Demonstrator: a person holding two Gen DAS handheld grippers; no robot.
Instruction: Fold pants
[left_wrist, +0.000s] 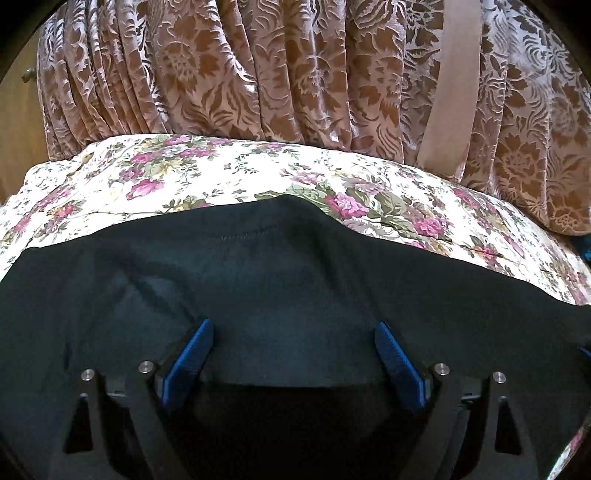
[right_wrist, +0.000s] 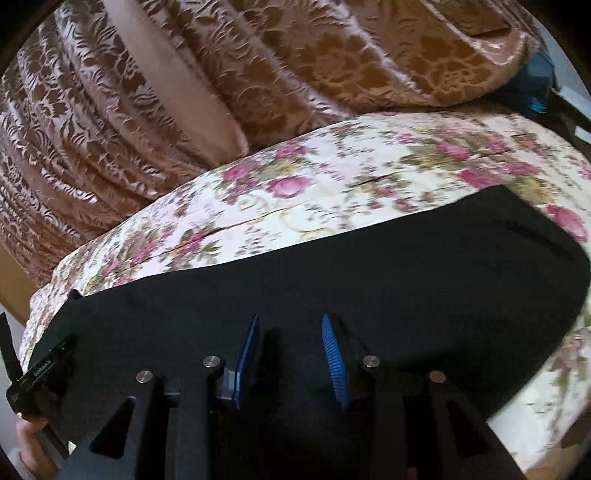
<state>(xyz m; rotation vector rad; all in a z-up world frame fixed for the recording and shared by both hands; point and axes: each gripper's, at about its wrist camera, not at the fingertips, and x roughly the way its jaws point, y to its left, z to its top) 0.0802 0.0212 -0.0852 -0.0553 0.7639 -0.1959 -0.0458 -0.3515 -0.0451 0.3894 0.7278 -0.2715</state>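
The black pants (left_wrist: 280, 280) lie spread flat on a floral bedspread (left_wrist: 221, 173). My left gripper (left_wrist: 293, 326) is open, its blue pads wide apart, just over the dark cloth. In the right wrist view the pants (right_wrist: 369, 280) lie across the same bedspread (right_wrist: 332, 173). My right gripper (right_wrist: 290, 319) is open with a narrower gap and sits over the pants near their lower edge. Neither gripper holds cloth. The other gripper's black body (right_wrist: 40, 373) shows at the far left, with a hand below it.
A brown floral curtain (left_wrist: 280, 66) hangs behind the bed, also in the right wrist view (right_wrist: 147, 85). A wooden surface (left_wrist: 18, 122) stands at far left. A blue object (right_wrist: 539, 92) sits at the bed's far right corner.
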